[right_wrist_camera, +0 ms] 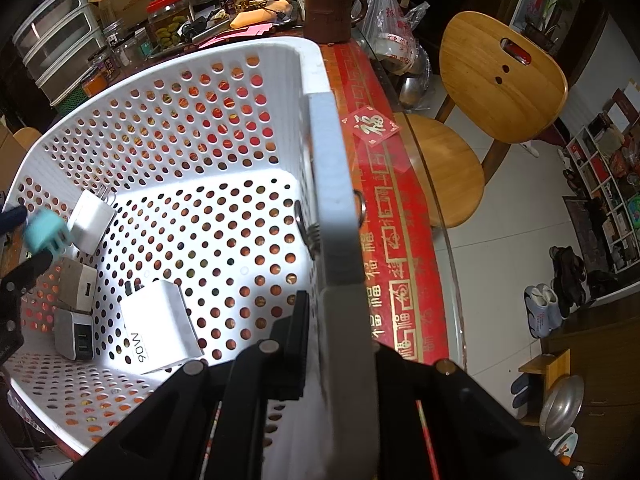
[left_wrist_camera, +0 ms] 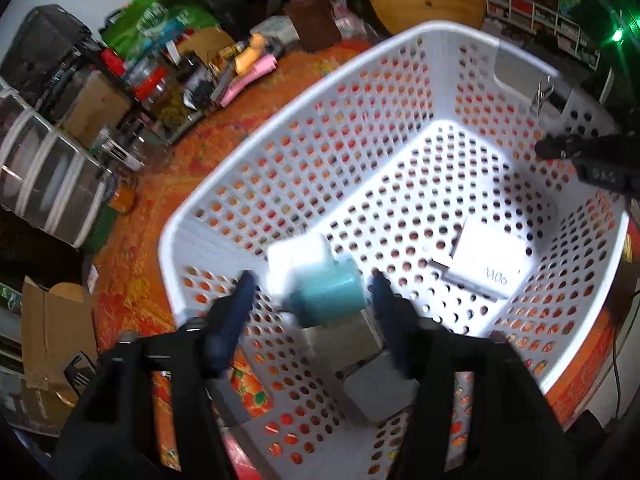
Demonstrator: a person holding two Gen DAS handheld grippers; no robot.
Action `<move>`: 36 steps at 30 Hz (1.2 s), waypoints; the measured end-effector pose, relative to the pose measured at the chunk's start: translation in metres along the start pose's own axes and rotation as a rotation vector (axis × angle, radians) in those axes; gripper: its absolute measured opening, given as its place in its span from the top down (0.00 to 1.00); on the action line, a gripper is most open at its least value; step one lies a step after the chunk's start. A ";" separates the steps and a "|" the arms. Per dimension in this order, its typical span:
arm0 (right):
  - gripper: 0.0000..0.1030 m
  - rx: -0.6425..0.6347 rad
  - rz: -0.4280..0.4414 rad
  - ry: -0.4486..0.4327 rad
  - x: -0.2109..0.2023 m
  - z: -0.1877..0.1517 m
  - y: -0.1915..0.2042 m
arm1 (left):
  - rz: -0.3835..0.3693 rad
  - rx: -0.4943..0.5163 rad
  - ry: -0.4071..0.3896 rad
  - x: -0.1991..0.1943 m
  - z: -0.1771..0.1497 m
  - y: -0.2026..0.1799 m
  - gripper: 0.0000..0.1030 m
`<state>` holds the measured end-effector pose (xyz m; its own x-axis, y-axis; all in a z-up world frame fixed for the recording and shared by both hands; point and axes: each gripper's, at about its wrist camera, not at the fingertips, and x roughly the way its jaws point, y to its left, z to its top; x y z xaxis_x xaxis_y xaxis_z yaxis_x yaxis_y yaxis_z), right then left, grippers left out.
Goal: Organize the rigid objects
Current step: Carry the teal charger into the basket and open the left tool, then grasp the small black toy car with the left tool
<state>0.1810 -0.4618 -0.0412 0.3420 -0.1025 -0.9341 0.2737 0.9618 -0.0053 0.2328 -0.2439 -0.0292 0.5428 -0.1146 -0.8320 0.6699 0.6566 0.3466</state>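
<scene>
1. Cluttered dining room: an orange-patterned table (left_wrist_camera: 168, 184) bears a white perforated basket (left_wrist_camera: 256, 152); a wooden chair (right_wrist_camera: 500, 80) stands at 2 o'clock in the right wrist view, a brown mug (right_wrist_camera: 328, 12) at 12.
2. Left gripper (left_wrist_camera: 314, 284) hovers over the basket's near wall, its jaws wide apart. A teal charger (left_wrist_camera: 326, 292) sits blurred in the gap between them, touching neither finger; whether it rests on anything cannot be told. In the right wrist view the teal charger (right_wrist_camera: 44, 234) points its two prongs toward 4 o'clock.
3. Right gripper (right_wrist_camera: 340, 320) straddles the basket rim (right_wrist_camera: 336, 208), one finger inside the wall and one outside, closed on the rim.
4. Chargers counted in the basket: five. One teal; one large white block marked 90W (right_wrist_camera: 160, 324), long axis running 11 to 5 o'clock, flat on the floor at 7; one white charger (right_wrist_camera: 94, 220) with prongs toward 1 o'clock; one beige charger (right_wrist_camera: 78, 284); one grey charger (right_wrist_camera: 74, 334), both with ports facing 3 o'clock.
5. One metal clip (right_wrist_camera: 310, 232) hangs on the rim.
</scene>
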 end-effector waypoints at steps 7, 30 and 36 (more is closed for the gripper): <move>0.92 0.000 0.002 0.000 0.000 0.001 -0.001 | 0.092 -0.043 -0.158 -0.042 -0.019 0.016 0.03; 0.92 0.005 0.002 -0.003 0.000 0.001 -0.003 | 0.074 -0.511 -0.084 -0.019 -0.153 0.166 0.01; 0.92 0.002 0.002 -0.003 0.000 0.000 -0.002 | -0.017 -0.675 0.026 0.041 -0.207 0.201 0.03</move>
<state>0.1807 -0.4642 -0.0410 0.3449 -0.1008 -0.9332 0.2747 0.9615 -0.0024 0.2843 0.0381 -0.0832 0.5169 -0.1160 -0.8481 0.2102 0.9776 -0.0056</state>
